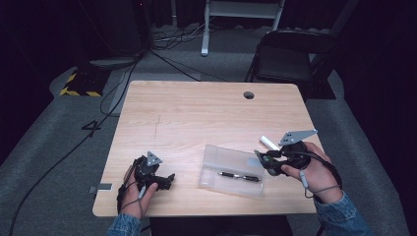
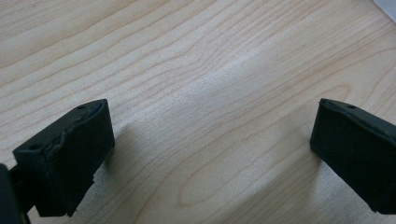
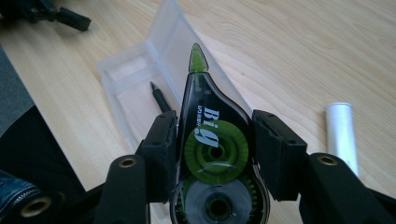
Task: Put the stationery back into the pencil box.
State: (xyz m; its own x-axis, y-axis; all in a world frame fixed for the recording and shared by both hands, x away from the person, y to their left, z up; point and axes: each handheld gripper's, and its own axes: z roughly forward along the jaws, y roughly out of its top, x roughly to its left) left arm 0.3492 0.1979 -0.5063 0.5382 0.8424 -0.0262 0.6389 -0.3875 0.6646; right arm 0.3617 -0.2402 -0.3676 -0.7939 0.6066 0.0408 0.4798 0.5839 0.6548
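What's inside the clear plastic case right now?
The clear plastic case lies open on the table with one black pen inside. The correction tape in the right gripper covers part of the tray.

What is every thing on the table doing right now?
Correction tape: clamped in the right gripper, tip toward the case.
Clear case: open, flat on the table.
Pen: lying in the case.
White tube: lying loose.
Left gripper: open, empty.
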